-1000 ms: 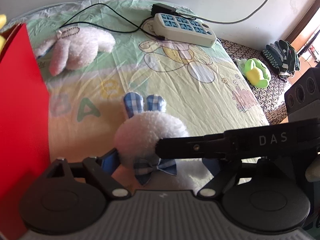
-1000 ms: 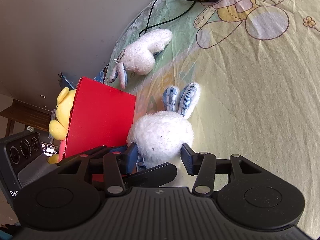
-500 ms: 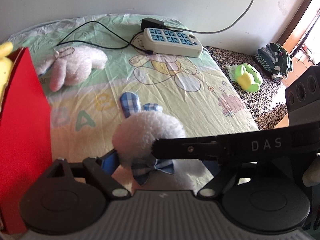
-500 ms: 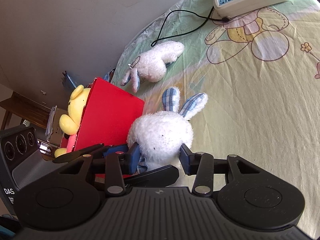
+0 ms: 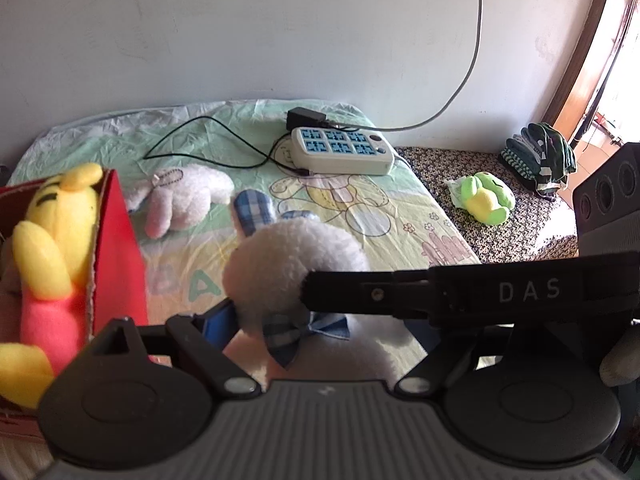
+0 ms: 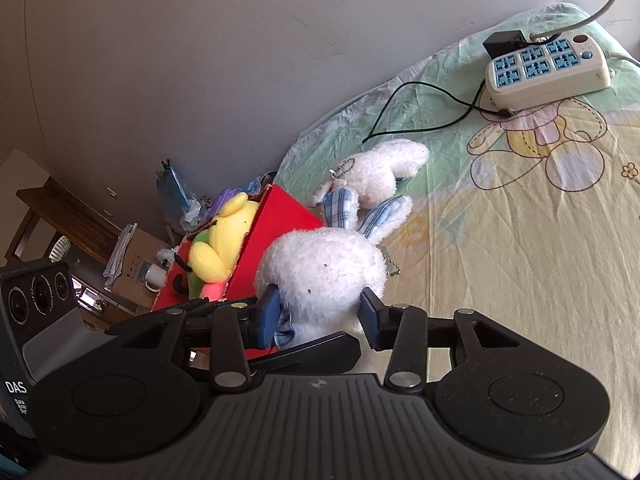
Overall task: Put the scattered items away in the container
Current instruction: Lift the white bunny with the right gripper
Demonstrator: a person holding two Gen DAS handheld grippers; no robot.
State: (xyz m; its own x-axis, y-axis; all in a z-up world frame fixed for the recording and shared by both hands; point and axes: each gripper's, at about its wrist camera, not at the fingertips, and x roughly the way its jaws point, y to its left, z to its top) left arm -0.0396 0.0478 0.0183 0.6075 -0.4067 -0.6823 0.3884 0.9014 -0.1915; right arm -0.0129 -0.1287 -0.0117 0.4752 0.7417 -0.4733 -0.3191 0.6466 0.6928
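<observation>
Clearly, the white plush rabbit (image 6: pixel 324 268) with blue checked ears is clamped between the blue pads of the right gripper (image 6: pixel 318 314), just beside the red box (image 6: pixel 276 236). From the left wrist view, the same rabbit (image 5: pixel 292 264) is seen between the fingers of the left gripper (image 5: pixel 320 320); one pad touches it, the other is hidden, so a grip cannot be told. A yellow bear (image 5: pixel 52 240) is seen inside the red box (image 5: pixel 116 264). A second white plush (image 5: pixel 180 200) lies on the sheet beyond the box.

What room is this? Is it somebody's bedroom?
Most likely a bedroom. There is a bed with a cartoon bedsheet pushed against the wall, plush toys such as a white bunny and a yellow bear, and folded clothes lying on the far mattress.
</observation>
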